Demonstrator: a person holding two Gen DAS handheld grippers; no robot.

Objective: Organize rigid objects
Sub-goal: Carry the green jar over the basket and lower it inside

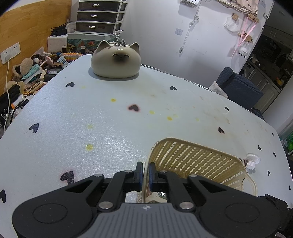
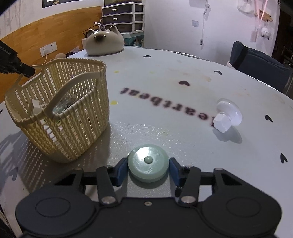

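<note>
A round pale-green disc (image 2: 148, 165) with a small centre knob lies flat on the table. My right gripper (image 2: 148, 169) is shut on it, a blue pad pressing each side. A cream woven plastic basket (image 2: 82, 117) stands to the left, tilted, with a clear item and a white item inside. My left gripper (image 1: 146, 170) is shut on the basket's (image 1: 183, 155) thin handle strip. The right wrist view shows it as a black tip (image 2: 25, 71) at the basket's far-left rim. A white suction-cup hook (image 2: 227, 117) lies on its side to the right of the disc.
A beige ceramic cat figure (image 1: 116, 60) sits at the table's far edge. A chair with a dark blue cushion (image 1: 238, 87) stands beyond the right edge. Clutter (image 1: 36, 69) and a drawer unit (image 1: 100, 16) lie beyond the far left. The table mat (image 1: 109, 119) has heart prints.
</note>
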